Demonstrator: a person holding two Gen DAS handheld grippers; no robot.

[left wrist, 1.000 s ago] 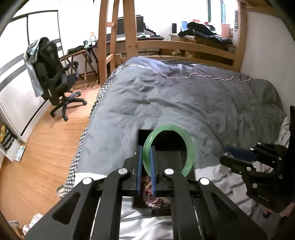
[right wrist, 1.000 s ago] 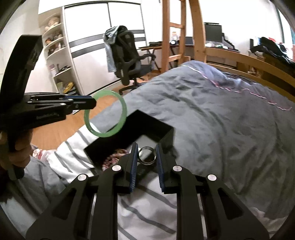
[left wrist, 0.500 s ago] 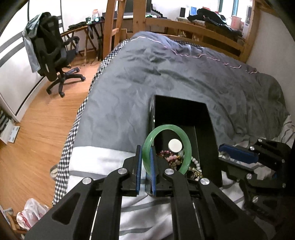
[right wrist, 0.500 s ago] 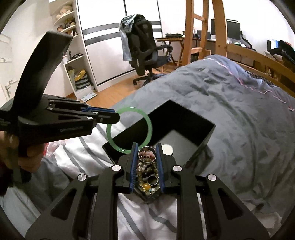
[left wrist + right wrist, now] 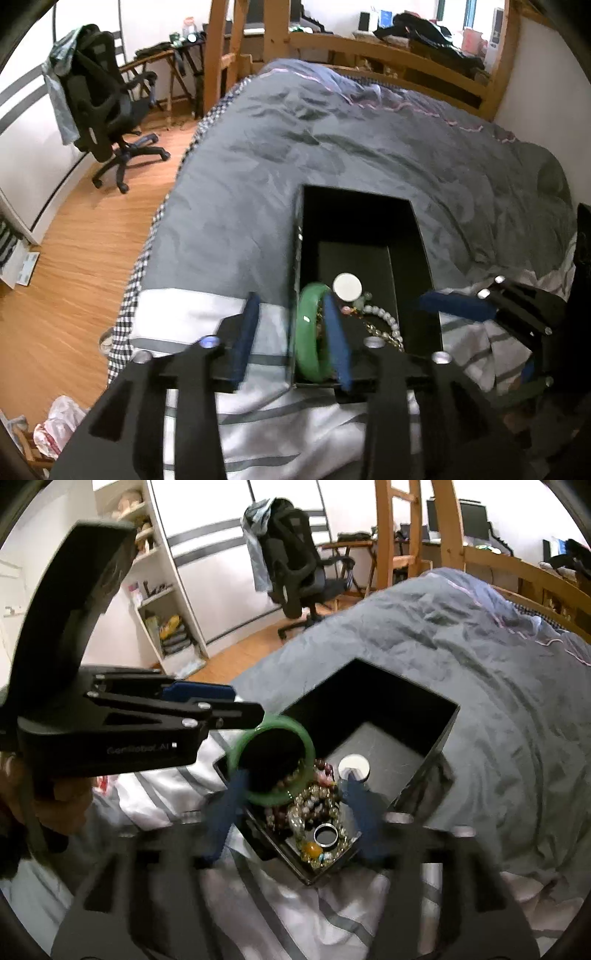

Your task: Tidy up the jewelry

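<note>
Straddling the near end of the open black rectangular box (image 5: 424, 236), the left tongs (image 5: 291, 334) stand apart, their jaws having just been opening; one blue pad sits outside the box's left wall, the other inside it. Between them the smooth green jade-like bangle (image 5: 308, 332) stands on edge against that wall, inside the box, loose of the outer pad; whether the inner pad touches it is hard to judge through the blur.

Right tongs (image 5: 295, 812) also apart, jaws just been opening, blurred pads either side of the box's near corner with nothing pressed between them. Below them, in the box: a plain silver metal ring (image 5: 325, 835) lying flat on a heap of mixed bead bracelets (image 5: 314, 805) in brown, pink and pearly tones. The bangle (image 5: 271, 760) leans over the left of that heap. Just beyond the heap, a small white round disc (image 5: 354, 766) on the box floor; the far half of the box is bare.

The box rests on the bed, its near end over the white grey-striped sheet (image 5: 192, 314), its far end on the rumpled grey duvet (image 5: 332, 147). A hand (image 5: 66, 801) grips the left tool's handle.

Farther off: wooden floor (image 5: 74, 258), black office chair (image 5: 107, 110) with a garment over its back, wooden bed frame (image 5: 388, 48).
</note>
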